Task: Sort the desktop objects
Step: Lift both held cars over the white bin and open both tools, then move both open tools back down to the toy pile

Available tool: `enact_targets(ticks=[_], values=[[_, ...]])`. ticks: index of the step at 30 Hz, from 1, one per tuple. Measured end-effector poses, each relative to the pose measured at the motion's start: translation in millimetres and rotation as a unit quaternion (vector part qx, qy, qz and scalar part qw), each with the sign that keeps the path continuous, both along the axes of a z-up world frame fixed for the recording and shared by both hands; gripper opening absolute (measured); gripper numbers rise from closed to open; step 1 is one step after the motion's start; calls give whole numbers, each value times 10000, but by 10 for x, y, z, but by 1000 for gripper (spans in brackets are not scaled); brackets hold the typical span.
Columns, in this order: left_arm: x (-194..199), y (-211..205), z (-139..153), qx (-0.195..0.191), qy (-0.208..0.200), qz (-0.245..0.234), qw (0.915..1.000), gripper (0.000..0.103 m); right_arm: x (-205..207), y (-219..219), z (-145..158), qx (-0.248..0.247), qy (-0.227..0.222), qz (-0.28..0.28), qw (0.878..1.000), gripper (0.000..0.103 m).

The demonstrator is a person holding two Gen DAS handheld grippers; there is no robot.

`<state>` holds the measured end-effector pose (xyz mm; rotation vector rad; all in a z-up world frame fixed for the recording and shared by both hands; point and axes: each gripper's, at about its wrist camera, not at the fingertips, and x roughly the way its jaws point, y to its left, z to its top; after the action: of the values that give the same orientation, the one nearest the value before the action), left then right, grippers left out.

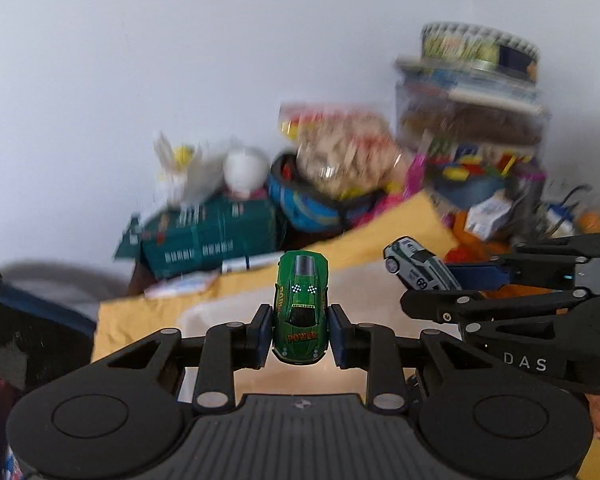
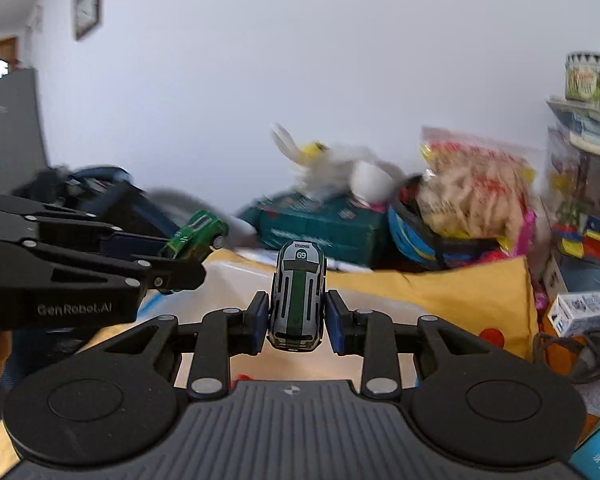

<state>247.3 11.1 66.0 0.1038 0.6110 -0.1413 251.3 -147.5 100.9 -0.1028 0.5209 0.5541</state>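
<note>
**Left wrist view.** The left gripper (image 1: 300, 330) is closed on a green toy car (image 1: 300, 308), which is clamped by its two flanks between the blue pads (image 1: 263, 332). The car is held clear of the surface, with the "POWER" lettering nearest the camera. At the right edge the right gripper (image 1: 432, 280) is seen side-on, with a white and green toy car (image 1: 414, 268) gripped between its fingers. Behind both, a yellow cloth (image 1: 380, 236) and a blurred heap are visible: a dark green box (image 1: 204, 236), a snack bag (image 1: 344, 152) and a round tin (image 1: 480, 46) on stacked containers.

**Right wrist view.** The right gripper (image 2: 296, 318) is closed on the white and green toy car (image 2: 298, 300), numbered 69, likewise held by its sides and raised off the table. The left gripper (image 2: 180, 260) enters from the left with the green toy car (image 2: 196, 238) in its tips.

**Handling notes.** Both cars are judged to be small, rigid and light — die-cast or hard plastic. The glossy paint is likely to be slippery, and the wheels allow rolling once the cars are set down. A grip across the door panels, at mid-length, is recommended — as shown. A grip on roof and wheels is not advised, since the car may pivot. Where the cars are to be sorted cannot be determined from either view.
</note>
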Motion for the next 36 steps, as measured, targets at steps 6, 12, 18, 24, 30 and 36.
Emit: enact_targets(ticks=[6, 12, 18, 24, 30, 36], values=[[136, 11, -356, 327, 293, 270, 9987, 53, 239, 95, -388, -200, 594, -346, 9974, 36], [-144, 40, -130, 268, -239, 293, 9989, 63, 137, 14, -323, -167, 377, -367, 9985, 45], [-774, 67, -17, 62, -492, 238, 9985, 71, -227, -60, -168, 186, -37, -170, 9997, 49], [-1417, 23, -407, 7, 169, 377, 9991, 71, -799, -185, -282, 32, -69, 753, 9971, 57], [-1854, -96, -1006, 200, 1192, 86, 9926, 71, -1177, -266, -854, -688, 419, 1291, 9883, 58], [-2047, -268, -1403, 271, 1837, -181, 9824, 71, -1500, -290, -1243, -1563, 537, 1917, 9674, 54]])
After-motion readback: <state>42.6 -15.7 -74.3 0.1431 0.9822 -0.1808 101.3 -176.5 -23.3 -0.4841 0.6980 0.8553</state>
